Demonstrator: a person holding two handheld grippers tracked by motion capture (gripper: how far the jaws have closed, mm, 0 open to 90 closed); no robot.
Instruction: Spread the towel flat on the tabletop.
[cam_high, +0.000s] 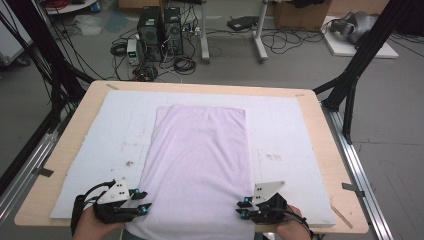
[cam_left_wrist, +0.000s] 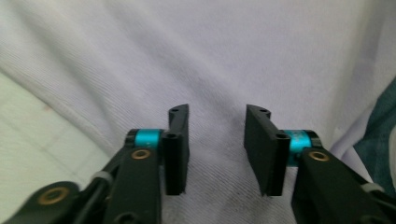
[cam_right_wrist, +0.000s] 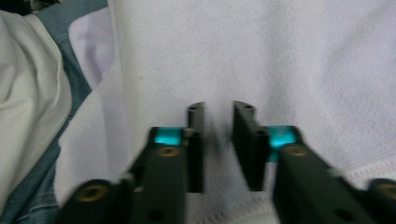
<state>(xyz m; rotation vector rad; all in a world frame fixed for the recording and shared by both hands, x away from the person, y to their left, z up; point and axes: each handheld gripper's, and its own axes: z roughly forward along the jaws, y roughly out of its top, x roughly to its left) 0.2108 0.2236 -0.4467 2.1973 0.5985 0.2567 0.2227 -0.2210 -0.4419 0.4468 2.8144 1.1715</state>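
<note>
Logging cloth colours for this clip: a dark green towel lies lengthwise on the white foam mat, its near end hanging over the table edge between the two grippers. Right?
Not quite. The towel is pale lilac terry cloth, not dark green, as the high view shows. The rest holds: it lies lengthwise on the white foam mat, near end over the edge between the left gripper and right gripper.

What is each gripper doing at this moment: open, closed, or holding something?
Left gripper: open, jaws apart over the lilac towel, gripping nothing.
Right gripper: jaws apart with a narrow gap above the towel; no cloth pinched between them.
</note>
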